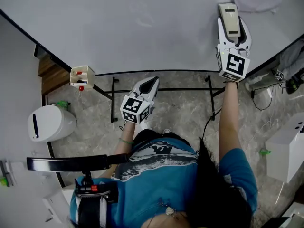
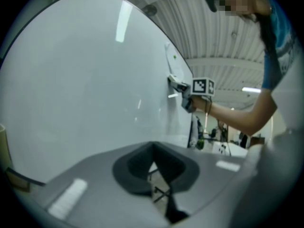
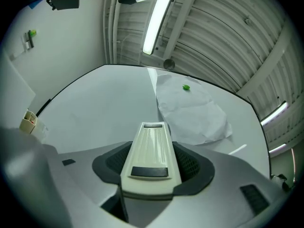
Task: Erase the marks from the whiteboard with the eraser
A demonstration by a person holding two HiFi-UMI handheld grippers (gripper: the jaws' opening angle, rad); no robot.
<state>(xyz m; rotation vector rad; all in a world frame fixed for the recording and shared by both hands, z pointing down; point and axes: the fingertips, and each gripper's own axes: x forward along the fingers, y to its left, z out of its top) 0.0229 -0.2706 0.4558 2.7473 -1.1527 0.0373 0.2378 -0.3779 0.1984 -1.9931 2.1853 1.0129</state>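
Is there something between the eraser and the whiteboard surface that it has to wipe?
Nothing visible does. The right hand-held gripper holds the eraser at the whiteboard. Only a paper sheet hangs further ahead, to the right.

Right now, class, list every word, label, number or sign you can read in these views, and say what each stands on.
No text here can be read.
Whiteboard: no legible writing.
Eraser: no label, only a dark strip.
Marker cubes: black-and-white square patterns, not words.
Shirt print: too blurred to read.
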